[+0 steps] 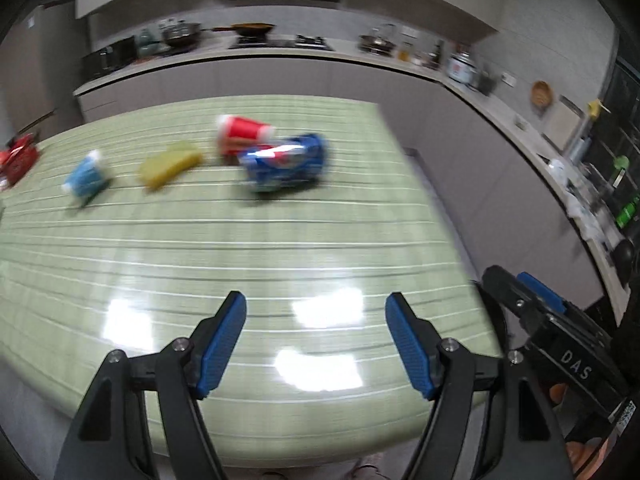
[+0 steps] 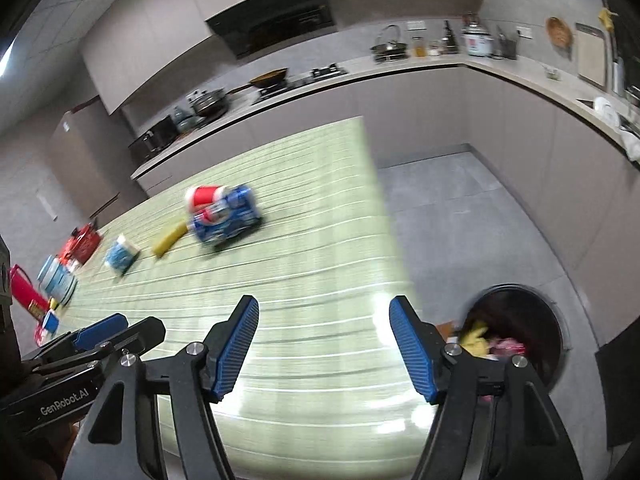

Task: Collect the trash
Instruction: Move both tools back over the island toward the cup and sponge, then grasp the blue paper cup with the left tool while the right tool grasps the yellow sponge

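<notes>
Right now we hold both grippers over the near edge of the table, and neither grasps anything: the left gripper and the right gripper both stand released, with only striped cloth between the jaws. No earlier view is ours to compare.

Largest of the trash, a blue bag lies toward the far right corner, touching a red cup on its side just behind it. Left of these, along the far edge, sit a yellow piece and a small blue wrapper, with more red packets at the left edge.

We judge the risks as these: the views are blurred, so a reach could land off target; closing on the bag may knock the cup and roll it off the far edge.

Beside the table's right edge, on the floor, stands a round bin. It already holds something yellow and something pink; more we cannot tell.
</notes>
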The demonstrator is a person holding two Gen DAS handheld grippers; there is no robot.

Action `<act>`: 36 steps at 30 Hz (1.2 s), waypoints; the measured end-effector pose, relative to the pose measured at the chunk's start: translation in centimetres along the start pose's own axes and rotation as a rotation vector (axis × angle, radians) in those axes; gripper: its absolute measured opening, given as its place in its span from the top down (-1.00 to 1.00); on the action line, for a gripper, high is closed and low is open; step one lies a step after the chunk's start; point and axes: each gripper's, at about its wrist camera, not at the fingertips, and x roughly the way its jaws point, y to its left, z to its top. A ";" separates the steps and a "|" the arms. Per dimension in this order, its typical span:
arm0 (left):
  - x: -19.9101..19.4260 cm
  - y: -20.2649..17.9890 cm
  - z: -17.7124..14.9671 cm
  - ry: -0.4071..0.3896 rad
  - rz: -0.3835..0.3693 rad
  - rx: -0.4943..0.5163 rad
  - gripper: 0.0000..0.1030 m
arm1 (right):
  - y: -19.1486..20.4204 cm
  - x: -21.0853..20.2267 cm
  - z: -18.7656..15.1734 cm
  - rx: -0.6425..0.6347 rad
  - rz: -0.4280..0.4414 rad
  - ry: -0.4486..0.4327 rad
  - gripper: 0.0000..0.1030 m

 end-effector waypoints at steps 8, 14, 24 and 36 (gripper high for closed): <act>-0.3 9.3 0.1 0.009 0.077 -0.052 -0.43 | 9.9 3.7 -2.4 -0.026 0.051 0.050 -0.35; 0.3 14.3 0.7 0.004 0.115 -0.137 -0.43 | 14.1 6.3 -1.2 -0.093 0.075 0.078 -0.35; 2.6 19.4 3.4 0.020 0.238 -0.186 -0.43 | 17.9 12.6 2.4 -0.130 0.214 0.113 -0.36; 6.4 26.2 7.5 0.072 0.168 -0.154 -0.43 | 23.3 18.1 3.9 -0.108 0.186 0.134 -0.41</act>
